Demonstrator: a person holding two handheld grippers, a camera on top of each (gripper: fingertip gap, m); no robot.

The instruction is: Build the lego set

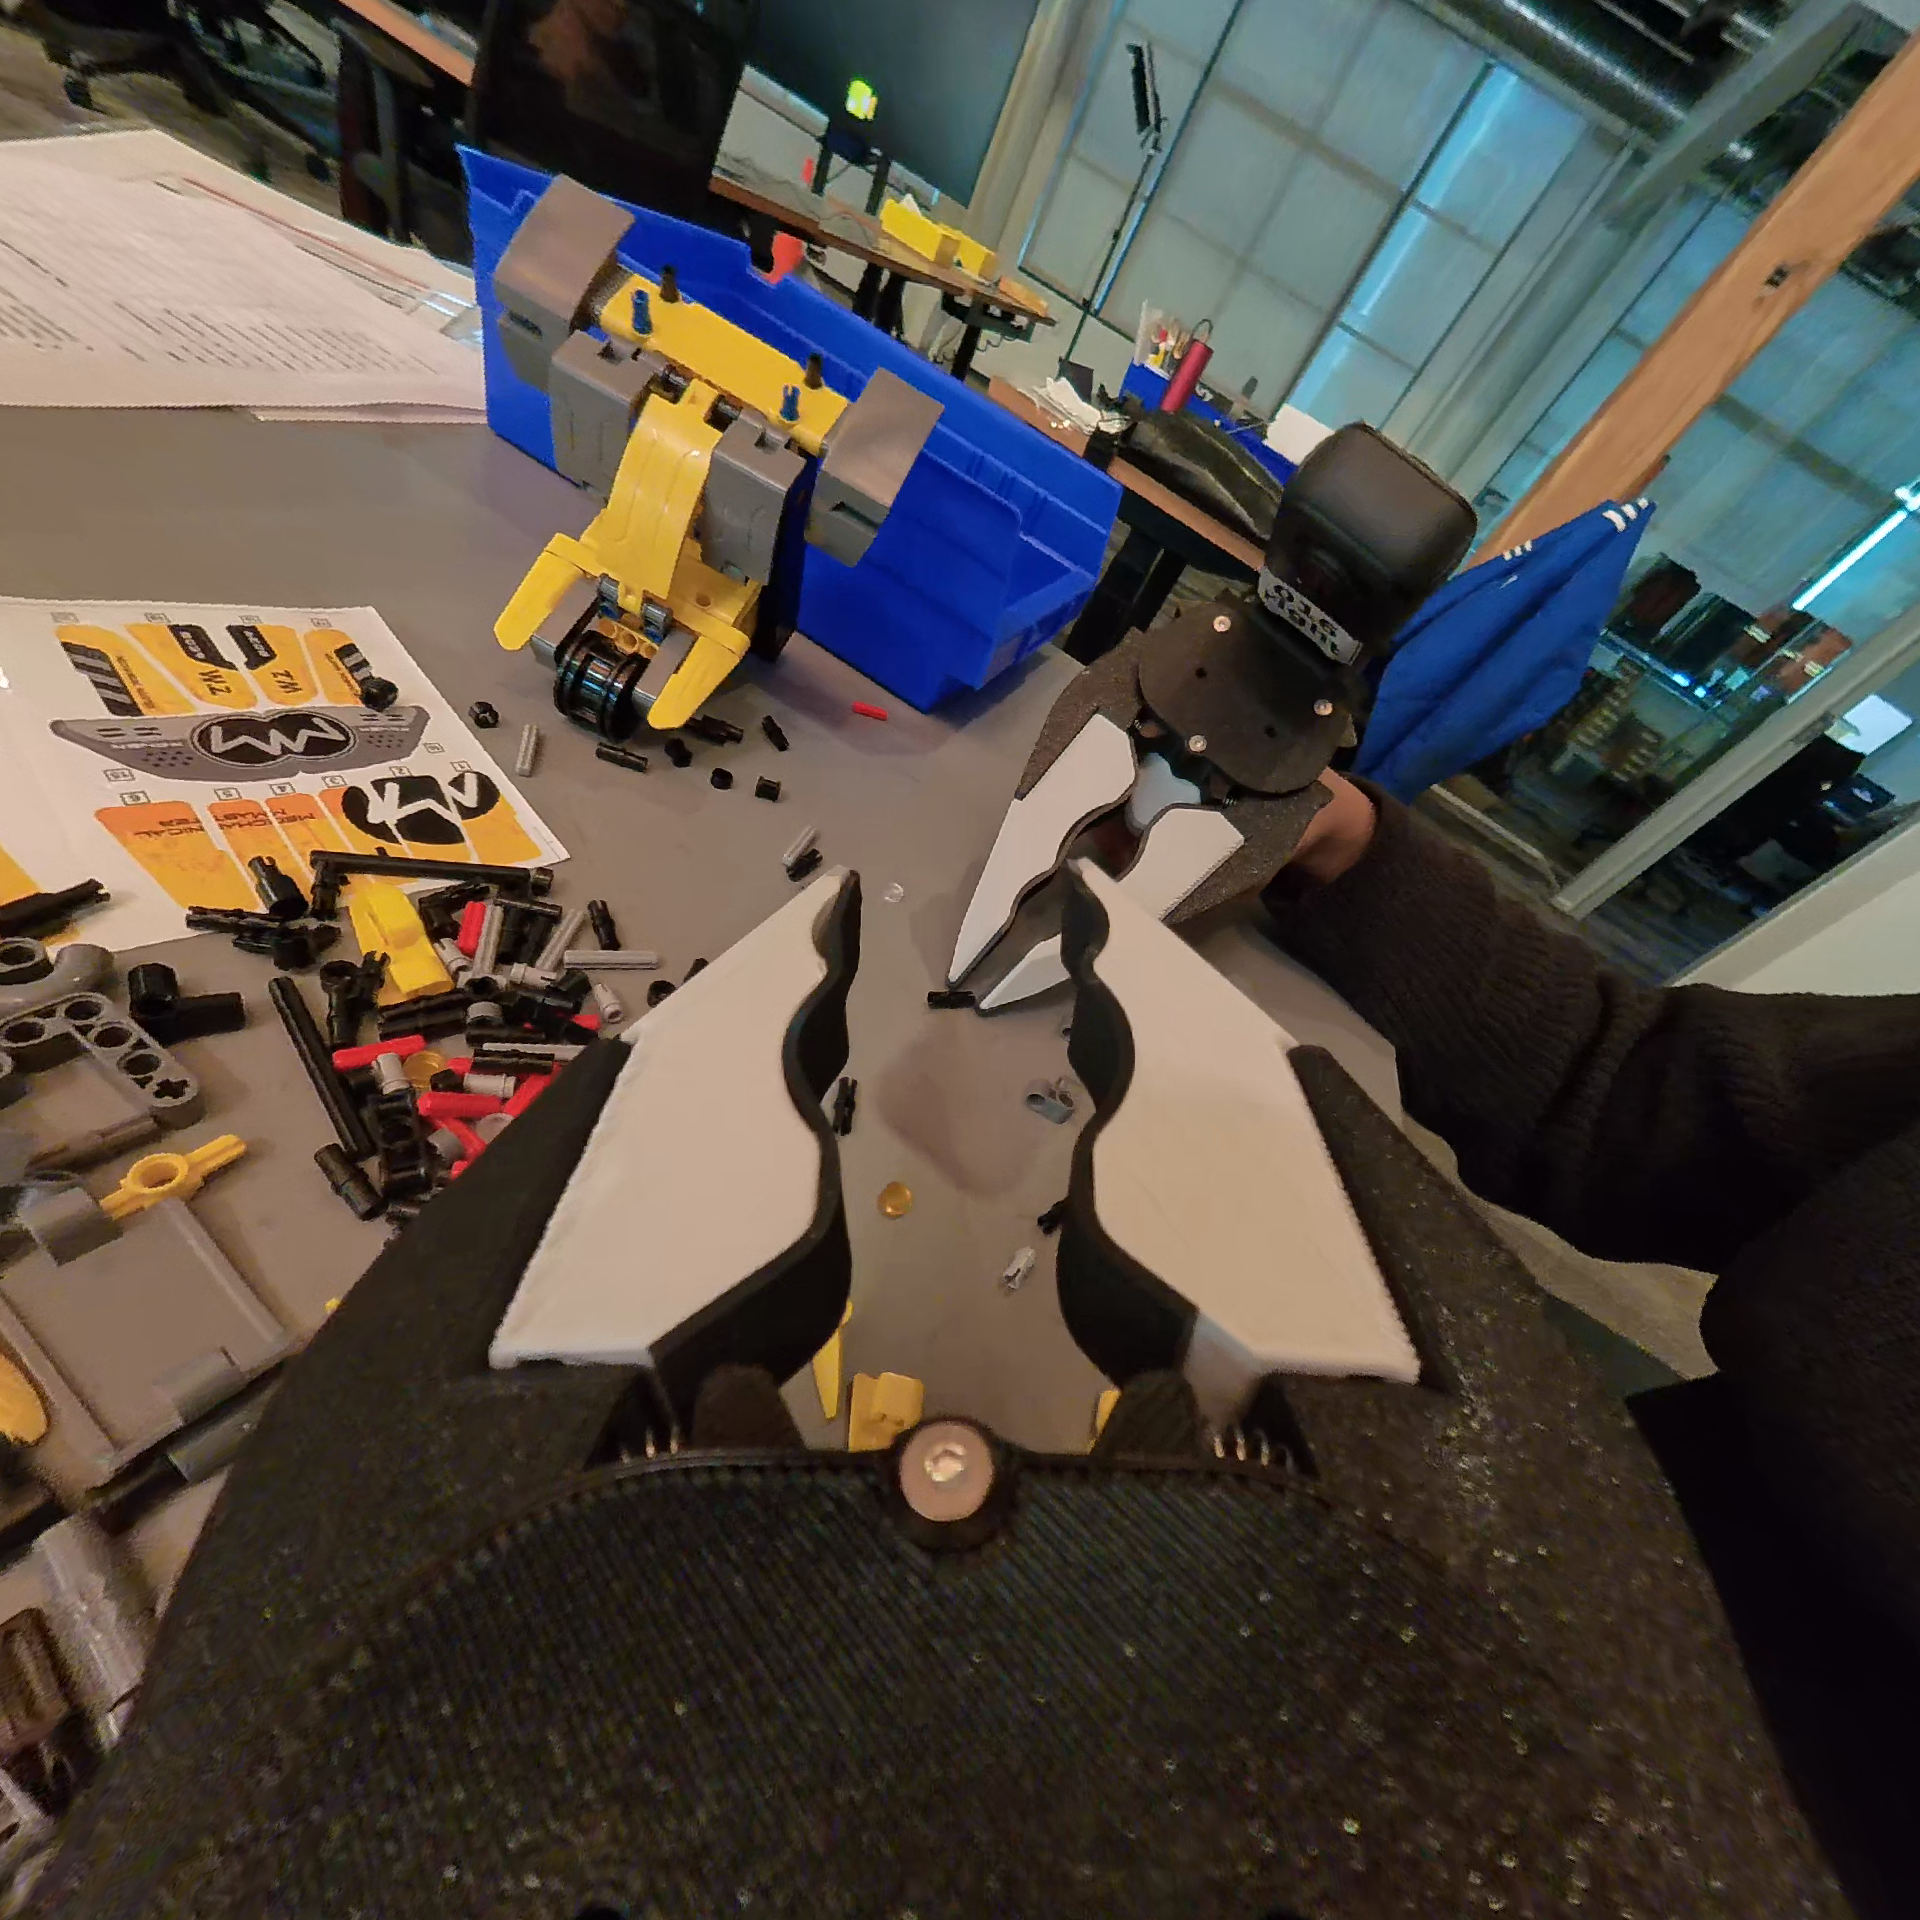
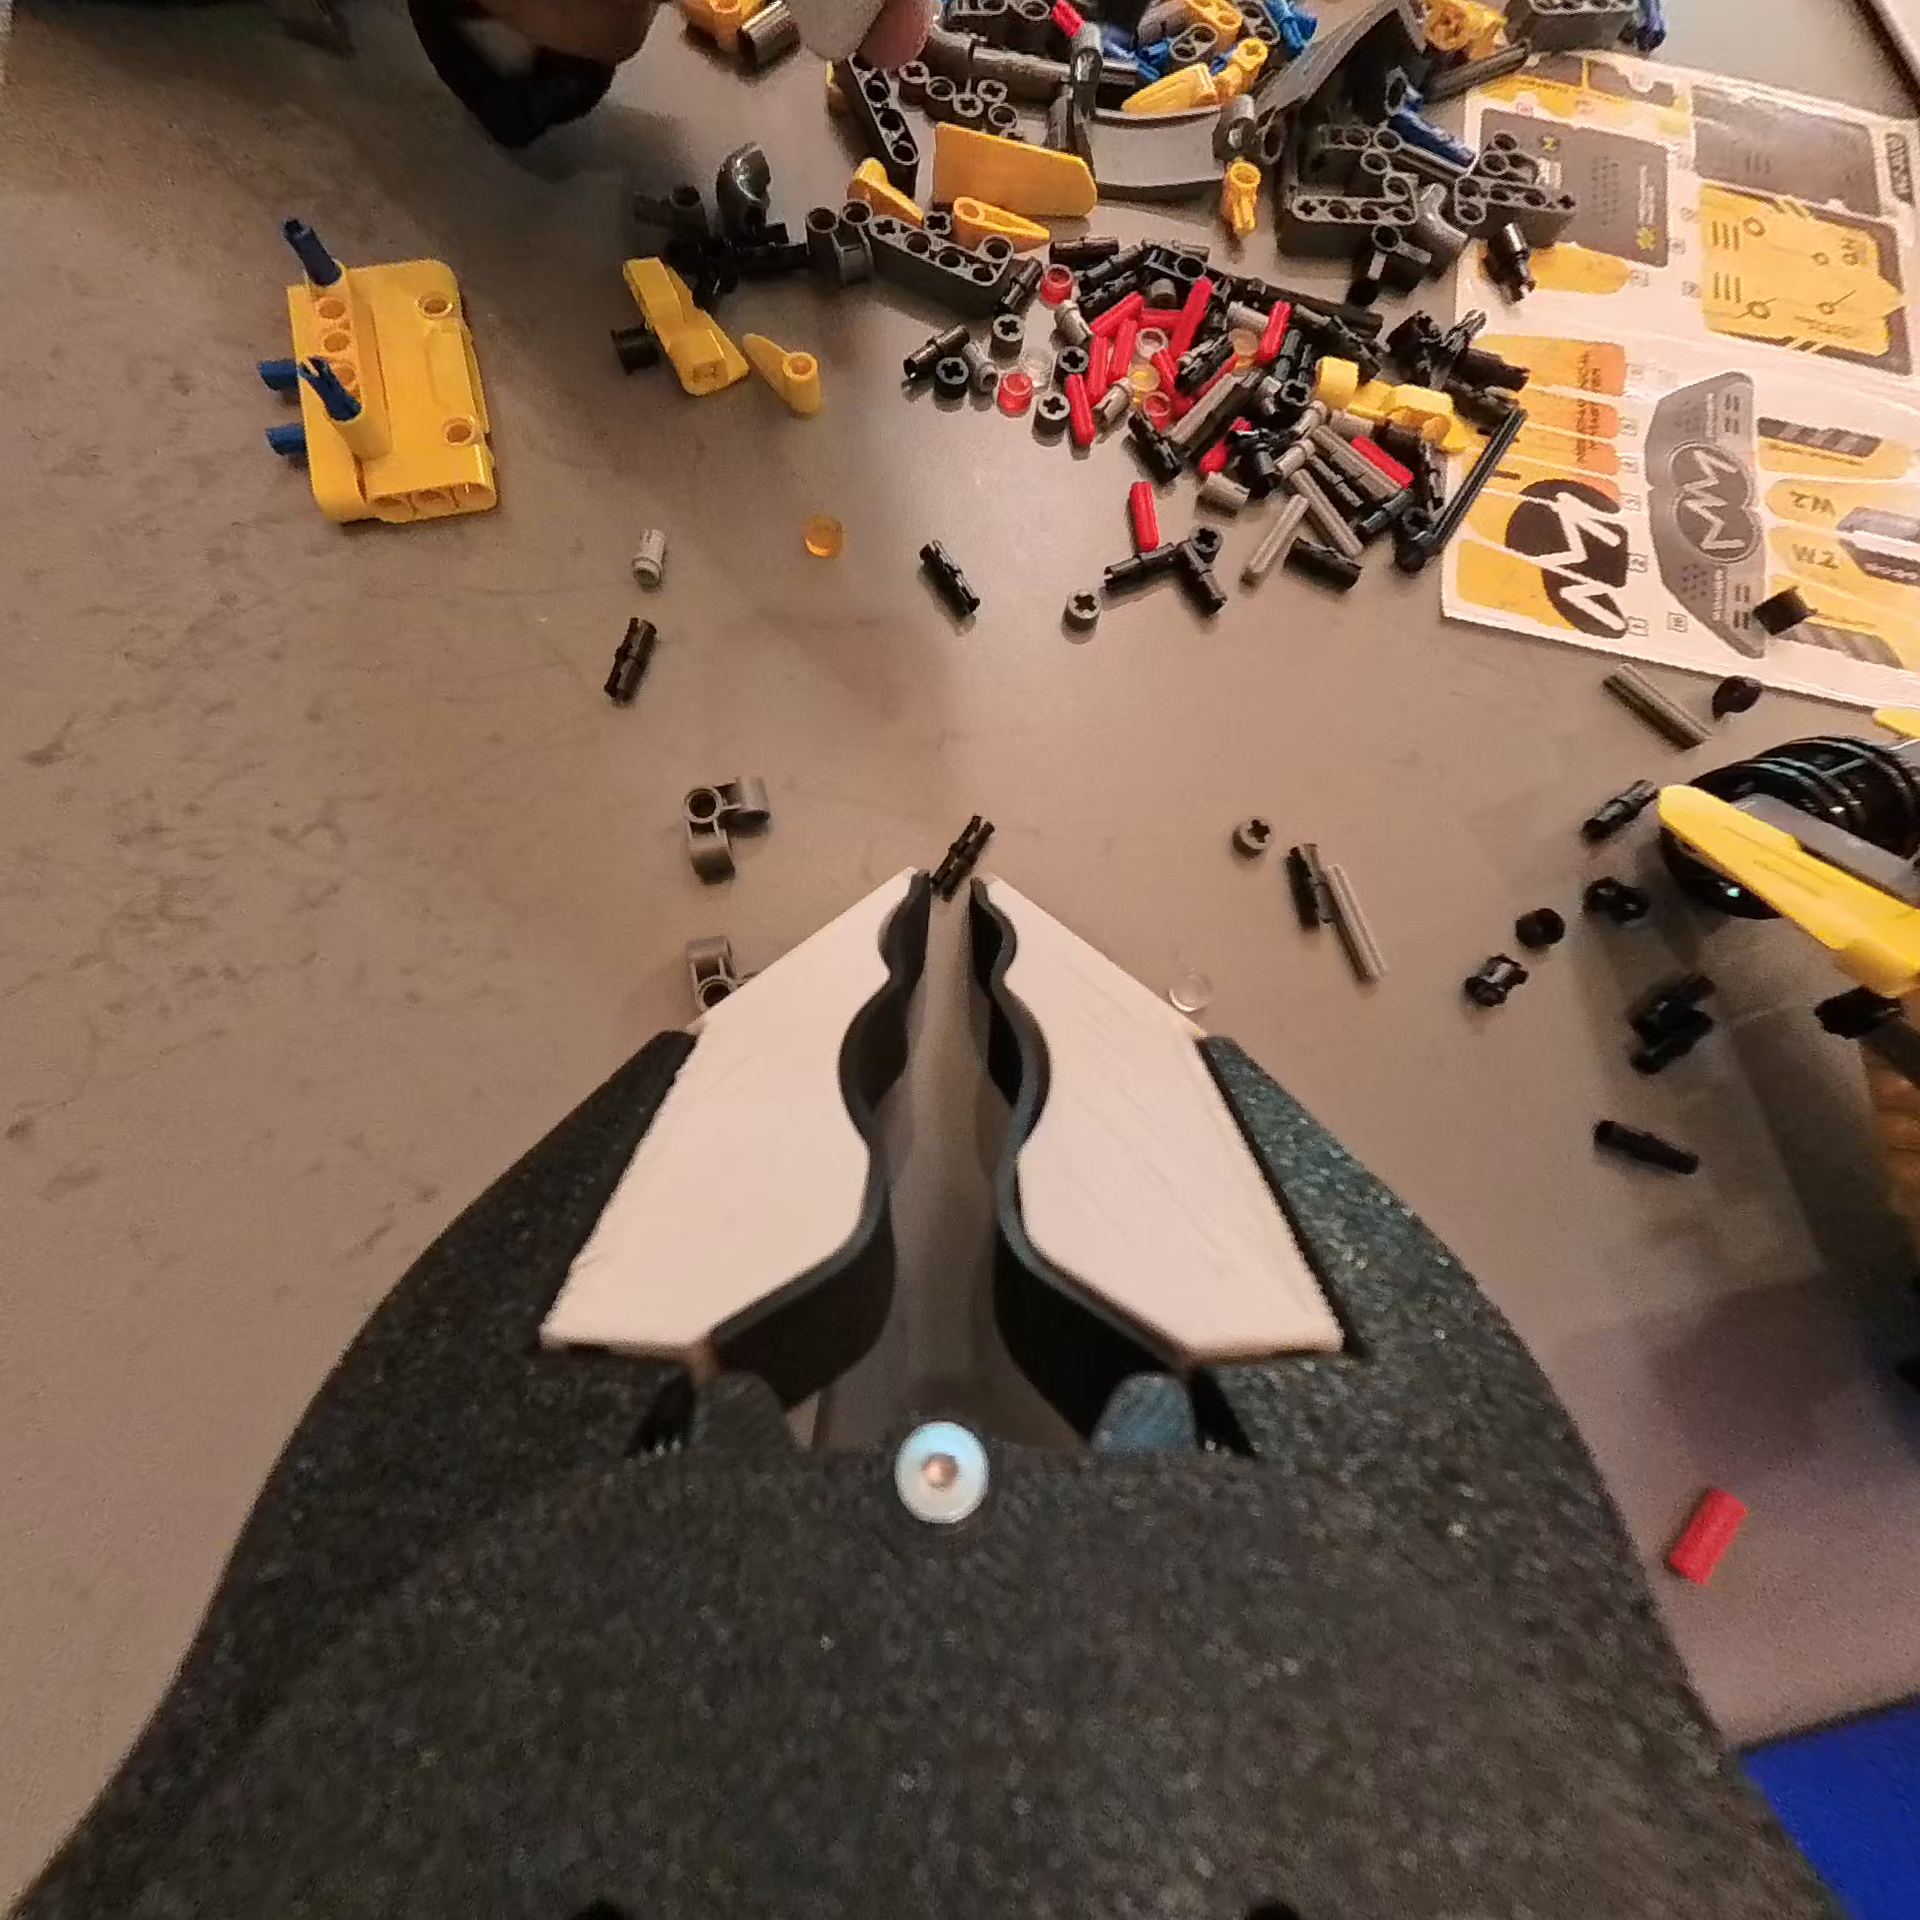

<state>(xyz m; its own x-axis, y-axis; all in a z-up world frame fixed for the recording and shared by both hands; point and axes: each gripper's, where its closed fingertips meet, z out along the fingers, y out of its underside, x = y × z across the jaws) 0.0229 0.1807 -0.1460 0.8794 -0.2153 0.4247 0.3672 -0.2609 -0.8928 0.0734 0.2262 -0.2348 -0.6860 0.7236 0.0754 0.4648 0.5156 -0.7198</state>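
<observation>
My left gripper (image 1: 966, 883) is open and empty above the grey table (image 1: 312, 488). My right gripper (image 2: 948, 883) is shut on a small black pin (image 2: 961, 852) that sticks out past its tips, low over the table. In the left wrist view the right gripper (image 1: 977, 987) is just ahead on the right, with the pin (image 1: 951, 1000) at its tips. A yellow and grey Lego model (image 1: 675, 499) leans against a blue bin (image 1: 935, 540). A pile of black, red and grey pins (image 2: 1226, 395) lies beyond the right gripper.
A sticker sheet (image 1: 260, 727) and printed paper sheets (image 1: 156, 281) lie at the left. A yellow sub-assembly with blue pins (image 2: 390, 395) sits apart. Loose pins and connectors (image 2: 727, 821) are scattered near the grippers. A dark sleeve (image 1: 1558, 1039) reaches in from the right. The tips of one gripper are about 12 cm away from the tips of the other.
</observation>
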